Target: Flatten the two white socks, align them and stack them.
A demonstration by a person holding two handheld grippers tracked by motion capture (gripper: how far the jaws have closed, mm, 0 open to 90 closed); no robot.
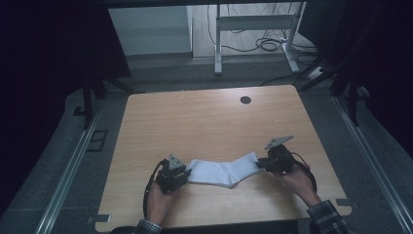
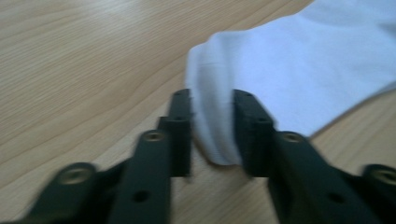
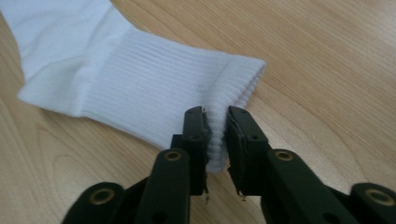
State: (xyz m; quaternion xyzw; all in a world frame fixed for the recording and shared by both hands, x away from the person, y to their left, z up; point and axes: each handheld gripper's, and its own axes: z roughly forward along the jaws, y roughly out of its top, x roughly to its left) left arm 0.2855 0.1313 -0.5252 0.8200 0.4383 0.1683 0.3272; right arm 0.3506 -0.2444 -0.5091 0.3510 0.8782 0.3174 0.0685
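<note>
While one white sock is lying flat on the table in the high view, the left tongs and right tongs are meeting its two ends. Left gripper view: jaws are standing apart around the toe, pads slack. Right gripper view: jaws are barely parted astride the ribbed cuff. I judge the sock is being released; next, both tongs must back away cleanly.
</note>
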